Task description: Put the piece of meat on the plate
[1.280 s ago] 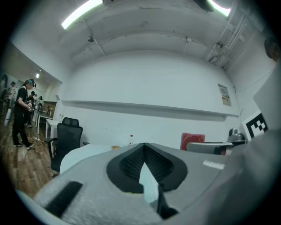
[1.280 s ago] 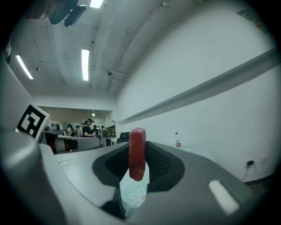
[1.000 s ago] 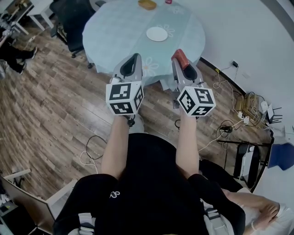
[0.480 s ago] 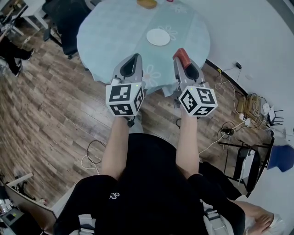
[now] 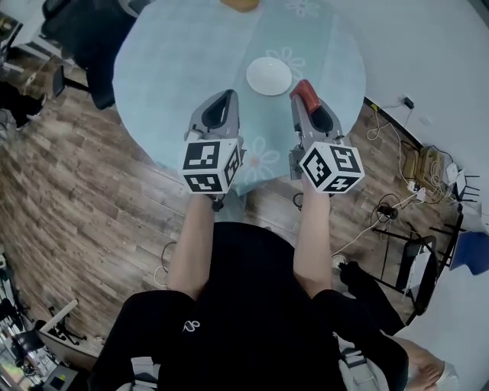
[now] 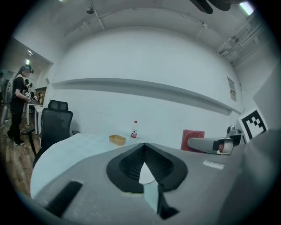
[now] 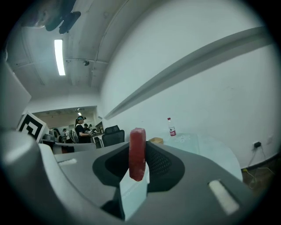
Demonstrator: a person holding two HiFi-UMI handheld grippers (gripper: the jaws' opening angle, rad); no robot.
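— Wood floor surrounds the round worktop (image 5: 176, 76) with its pale blue cloth. What do we lose at the edges?
— We lose most of the yellow dish (image 5: 241, 4), cut off by the head view's top edge. From the left gripper view we cannot see inside it, and the bottle (image 6: 134, 129) beside it is too small for us to read its label.
— And the white plate (image 5: 269, 76)?
— We see it lying ahead, with the piece of meat (image 7: 137, 154) not yet on it.
— So where is the meat?
— Our right hand-held gripper (image 5: 308, 105) pinches it upright over the worktop, just to the right of the plate. Our left hand-held gripper (image 6: 142, 147) has its tips pressed together on nothing.
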